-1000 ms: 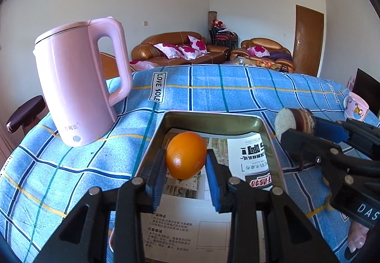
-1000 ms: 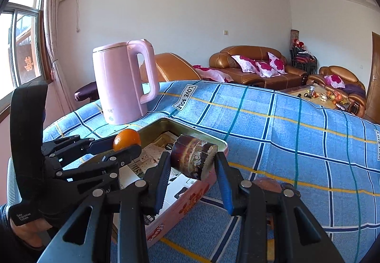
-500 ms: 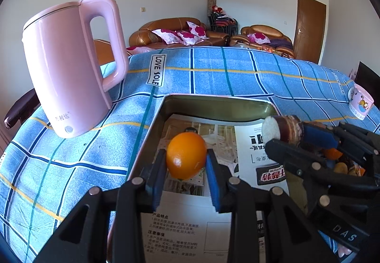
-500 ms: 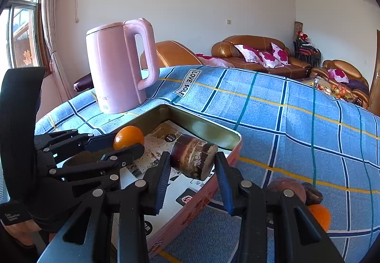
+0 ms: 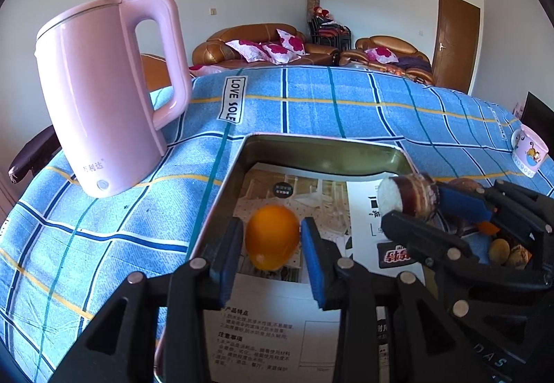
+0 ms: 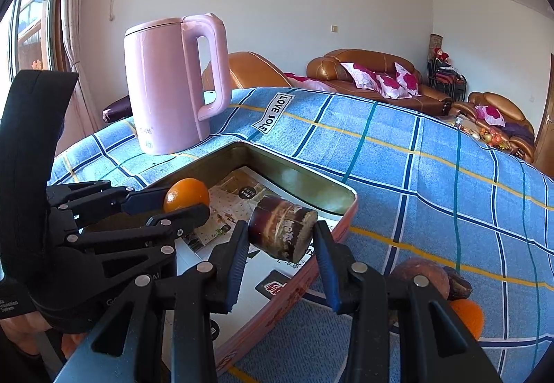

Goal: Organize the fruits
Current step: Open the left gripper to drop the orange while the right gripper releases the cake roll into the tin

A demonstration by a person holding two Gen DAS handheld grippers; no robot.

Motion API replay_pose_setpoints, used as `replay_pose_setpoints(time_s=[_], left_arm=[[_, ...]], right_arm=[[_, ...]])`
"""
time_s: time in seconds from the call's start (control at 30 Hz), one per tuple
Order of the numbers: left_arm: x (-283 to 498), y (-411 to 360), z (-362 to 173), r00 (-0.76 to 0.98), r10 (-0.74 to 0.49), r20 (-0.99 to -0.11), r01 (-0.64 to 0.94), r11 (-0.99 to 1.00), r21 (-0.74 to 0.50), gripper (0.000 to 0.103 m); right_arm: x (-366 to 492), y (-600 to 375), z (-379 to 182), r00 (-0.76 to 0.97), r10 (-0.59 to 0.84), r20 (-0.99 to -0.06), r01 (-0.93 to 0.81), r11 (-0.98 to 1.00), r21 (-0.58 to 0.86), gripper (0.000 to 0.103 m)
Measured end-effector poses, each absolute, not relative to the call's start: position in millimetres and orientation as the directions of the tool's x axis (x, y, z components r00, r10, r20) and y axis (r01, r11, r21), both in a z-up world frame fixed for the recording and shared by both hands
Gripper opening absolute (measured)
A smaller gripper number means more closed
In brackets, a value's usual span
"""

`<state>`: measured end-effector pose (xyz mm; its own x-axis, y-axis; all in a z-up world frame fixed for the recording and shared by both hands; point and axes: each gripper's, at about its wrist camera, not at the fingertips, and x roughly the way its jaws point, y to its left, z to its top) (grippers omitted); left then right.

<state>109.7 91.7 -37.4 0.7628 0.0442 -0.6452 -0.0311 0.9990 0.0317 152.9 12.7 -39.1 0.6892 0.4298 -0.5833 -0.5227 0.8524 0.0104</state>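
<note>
The orange (image 5: 271, 236) sits between the left gripper (image 5: 271, 249) fingers, over the tin tray (image 5: 322, 149); its jaws are opening and gaps show beside the fruit. To its right, the right gripper (image 6: 282, 253) clamps a sugarcane piece (image 6: 282, 232) above the same tray. A pink kettle (image 5: 104, 106) stands ahead-left.

White walls, brown leather sofas (image 5: 266, 47) – a sunlit window (image 6: 31, 33) at left.
</note>
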Motion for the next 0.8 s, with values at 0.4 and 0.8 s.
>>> replay_pose_setpoints(time_s=[0.4, 0.8], left_arm=[[85, 84, -26, 0.822, 0.083, -0.563, -0.064, 0.997, 0.053, 0.065], [44, 17, -7, 0.851, -0.055, -0.522, 0.109, 0.991, 0.073, 0.072]], right_arm=[[141, -6, -32, 0.724, 0.428, -0.541, -0.486, 0.873, 0.041, 0.063], [82, -81, -14, 0.797, 0.349, -0.494, -0.419, 0.907, -0.035, 0.077]])
